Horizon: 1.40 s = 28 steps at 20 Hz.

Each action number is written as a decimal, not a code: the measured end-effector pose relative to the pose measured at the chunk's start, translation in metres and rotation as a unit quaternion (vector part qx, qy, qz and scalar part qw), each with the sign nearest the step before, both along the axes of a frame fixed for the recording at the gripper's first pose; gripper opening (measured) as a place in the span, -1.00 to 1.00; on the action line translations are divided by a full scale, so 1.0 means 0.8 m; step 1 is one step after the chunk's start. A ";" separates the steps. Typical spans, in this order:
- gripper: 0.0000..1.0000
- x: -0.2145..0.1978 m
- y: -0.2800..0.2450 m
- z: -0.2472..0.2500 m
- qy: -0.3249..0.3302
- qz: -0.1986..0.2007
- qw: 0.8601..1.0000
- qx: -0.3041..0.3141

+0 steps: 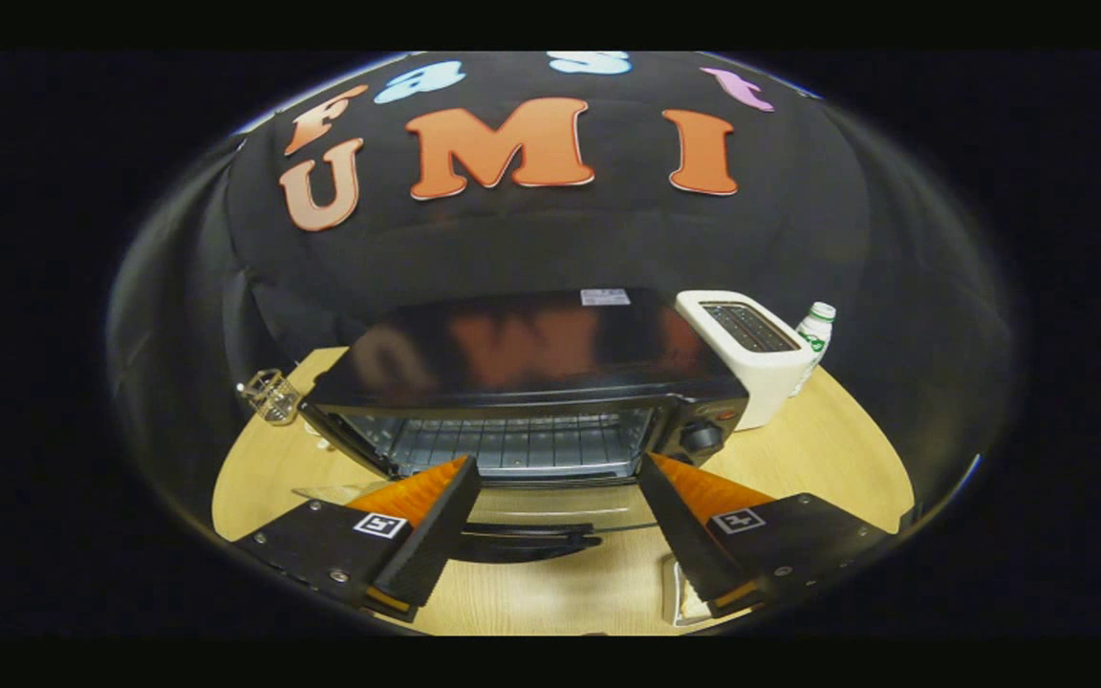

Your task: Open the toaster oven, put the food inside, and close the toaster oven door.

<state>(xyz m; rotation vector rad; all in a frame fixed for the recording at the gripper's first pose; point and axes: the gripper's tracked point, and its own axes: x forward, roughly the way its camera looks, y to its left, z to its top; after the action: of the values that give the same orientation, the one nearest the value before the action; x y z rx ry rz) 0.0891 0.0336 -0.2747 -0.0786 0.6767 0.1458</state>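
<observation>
Toaster oven (531, 382) sits on wooden table (837, 449), glass door (550, 511) already dropped open, rack bare | gripper (558, 497) hovers over door, fingers apart, holding nothing | food not yet loaded; closing remains.

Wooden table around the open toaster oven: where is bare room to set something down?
The light wooden table is bare right of the black toaster oven, ahead of the white pop-up toaster. Crowded: the lowered glass door lies between the open tool's fingers, a clear glass cup stands left.
</observation>
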 end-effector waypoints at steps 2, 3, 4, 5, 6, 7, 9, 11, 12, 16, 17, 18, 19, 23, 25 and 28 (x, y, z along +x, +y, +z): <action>1.00 -0.013 -0.001 -0.015 0.002 -0.003 1.000 -0.013; 1.00 -0.020 -0.002 -0.028 0.011 0.000 1.000 -0.022; 0.99 -0.038 -0.003 -0.036 0.026 0.000 0.999 -0.020; 0.99 -0.054 -0.006 -0.059 0.049 0.003 0.998 -0.026; 0.99 -0.069 -0.009 -0.077 0.061 0.004 0.998 -0.031; 0.99 -0.079 -0.014 -0.098 0.079 0.002 0.996 -0.034; 0.99 -0.100 -0.025 -0.133 0.113 -0.007 0.993 -0.043; 1.00 -0.117 -0.028 -0.165 0.144 -0.011 0.988 -0.046; 1.00 -0.113 -0.027 -0.155 0.116 -0.015 0.992 -0.040; 1.00 -0.106 -0.025 -0.147 0.128 -0.011 0.991 -0.026; 0.99 -0.107 -0.023 -0.139 0.132 -0.010 0.991 -0.006; 0.99 -0.107 -0.025 -0.127 0.133 -0.007 0.991 0.010; 0.99 -0.106 -0.034 -0.113 0.131 -0.006 0.991 0.019; 0.99 -0.107 -0.087 -0.050 0.136 0.007 0.990 0.035; 0.99 -0.105 -0.122 -0.015 0.127 0.005 0.991 0.033; 0.98 -0.105 -0.173 0.030 0.122 0.000 0.992 0.035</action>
<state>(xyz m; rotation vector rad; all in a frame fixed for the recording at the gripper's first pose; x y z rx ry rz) 0.0047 -0.1048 -0.2509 0.0077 0.9152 0.1812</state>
